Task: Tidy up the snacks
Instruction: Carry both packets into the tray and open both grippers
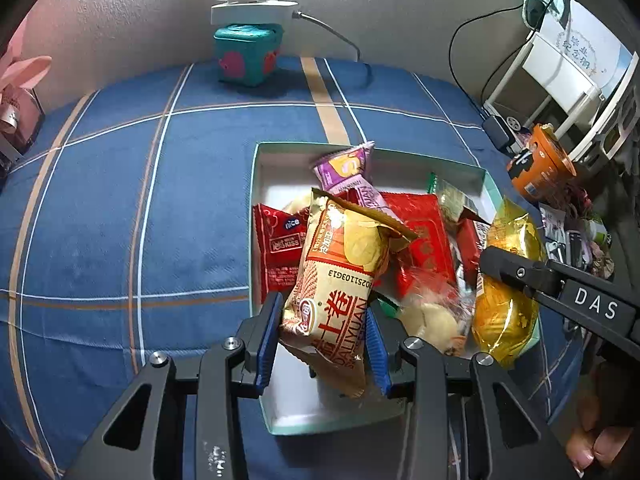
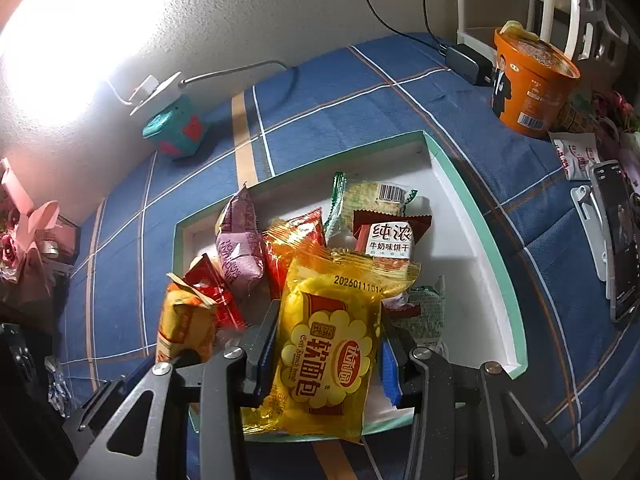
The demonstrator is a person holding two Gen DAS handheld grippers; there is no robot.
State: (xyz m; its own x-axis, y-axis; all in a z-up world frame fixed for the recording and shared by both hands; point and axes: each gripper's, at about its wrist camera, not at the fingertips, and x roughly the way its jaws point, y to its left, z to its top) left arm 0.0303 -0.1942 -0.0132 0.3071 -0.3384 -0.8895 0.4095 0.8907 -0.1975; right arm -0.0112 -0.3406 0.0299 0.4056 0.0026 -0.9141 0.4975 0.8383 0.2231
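Fingers [image 1: 269,344] of the left gripper [image 1: 323,344] clamp an orange-and-gold snack packet [image 1: 340,272]; the right gripper [image 2: 326,354] clamps a yellow bread packet [image 2: 336,344]. Both packets hang over a shallow white box [image 2: 472,240] with a green rim, holding red, purple and green-edged packets. It lies on a blue plaid bed [image 1: 120,200] against a white wall, with an orange cup [image 2: 532,84] near.
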